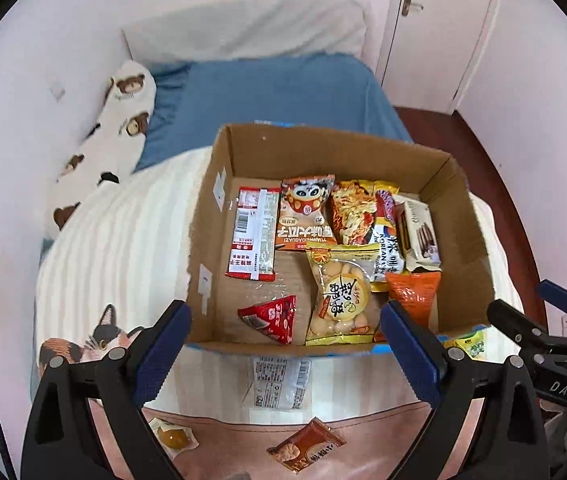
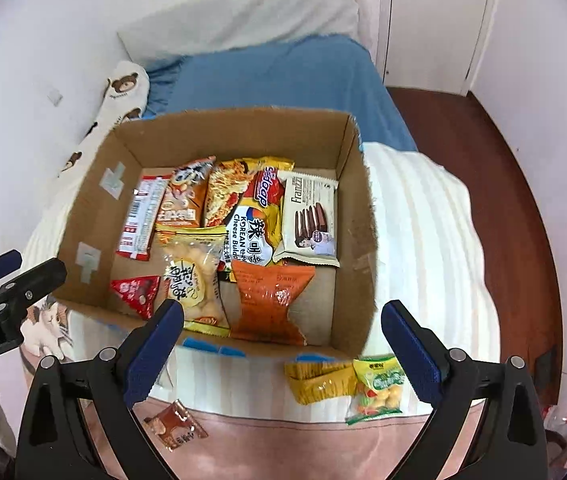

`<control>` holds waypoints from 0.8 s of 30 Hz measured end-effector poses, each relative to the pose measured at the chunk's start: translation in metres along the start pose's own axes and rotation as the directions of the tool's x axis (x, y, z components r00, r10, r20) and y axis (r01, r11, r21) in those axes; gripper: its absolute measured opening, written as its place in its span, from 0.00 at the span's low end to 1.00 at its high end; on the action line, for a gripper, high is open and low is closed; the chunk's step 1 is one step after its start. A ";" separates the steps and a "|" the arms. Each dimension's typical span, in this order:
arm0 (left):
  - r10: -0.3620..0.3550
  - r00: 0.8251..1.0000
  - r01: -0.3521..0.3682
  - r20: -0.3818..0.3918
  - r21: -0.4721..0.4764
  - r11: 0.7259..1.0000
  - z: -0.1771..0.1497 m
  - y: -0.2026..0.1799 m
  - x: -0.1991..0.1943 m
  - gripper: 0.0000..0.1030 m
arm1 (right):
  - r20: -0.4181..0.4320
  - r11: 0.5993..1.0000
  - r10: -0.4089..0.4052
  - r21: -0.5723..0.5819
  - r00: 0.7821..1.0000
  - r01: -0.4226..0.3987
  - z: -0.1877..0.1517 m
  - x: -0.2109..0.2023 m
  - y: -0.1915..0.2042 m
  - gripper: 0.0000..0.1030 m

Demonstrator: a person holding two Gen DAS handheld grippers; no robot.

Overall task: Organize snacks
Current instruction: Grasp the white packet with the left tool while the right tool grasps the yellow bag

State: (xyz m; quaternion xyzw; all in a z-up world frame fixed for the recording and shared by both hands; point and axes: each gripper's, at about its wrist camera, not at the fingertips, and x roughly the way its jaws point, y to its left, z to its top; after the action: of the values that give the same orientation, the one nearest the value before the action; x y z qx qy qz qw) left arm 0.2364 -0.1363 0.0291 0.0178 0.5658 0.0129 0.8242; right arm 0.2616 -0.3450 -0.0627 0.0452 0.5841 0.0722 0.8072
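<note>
Cardboard box (image 1: 323,148) on the bed (image 1: 115,240), with the sorting judged well advanced but unfinished. Inside the box, from left to right, are seen a red-and-white barcode packet (image 1: 253,234), a red triangular packet (image 1: 271,318), a clear bag of pale biscuits (image 1: 341,300), a Korean cheese noodle packet (image 2: 253,236), an orange packet (image 2: 271,300) and a Franzzi wafer pack (image 2: 311,220). Left outside on the bed in front of the box, again from left to right, are a small wrapped yellow sweet (image 1: 173,436), a brown square sachet (image 1: 307,450), a clear barcode-labelled wrapper (image 1: 279,380), a yellow packet (image 2: 319,380) and a green-and-yellow snack bag (image 2: 379,388). The left gripper (image 1: 285,356) and the right gripper (image 2: 283,356) are both held spread wide above the box's near wall, nothing being grasped.
</note>
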 end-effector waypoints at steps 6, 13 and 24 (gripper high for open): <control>0.026 0.997 -0.027 0.076 0.015 1.000 -0.018 -0.005 -0.034 0.94 | 0.097 1.000 -0.003 -0.002 0.995 0.004 -0.015 -0.041 0.006 0.98; 0.026 0.999 -0.025 0.042 -0.008 1.000 -0.042 0.004 -0.038 0.94 | 0.128 0.998 0.058 0.030 0.990 -0.063 -0.039 -0.057 0.010 0.98; 0.199 0.950 -0.178 -0.240 0.108 0.978 -0.137 0.016 0.066 0.94 | -0.329 0.986 0.062 0.168 0.942 -0.006 -0.178 0.094 -0.019 0.98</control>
State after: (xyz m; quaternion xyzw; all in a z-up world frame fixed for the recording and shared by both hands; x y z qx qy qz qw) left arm 0.1325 -0.1159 -0.0813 0.1051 0.6607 0.0698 0.7399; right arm 0.1232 -0.3496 -0.2096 0.1091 0.7150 0.0442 0.6891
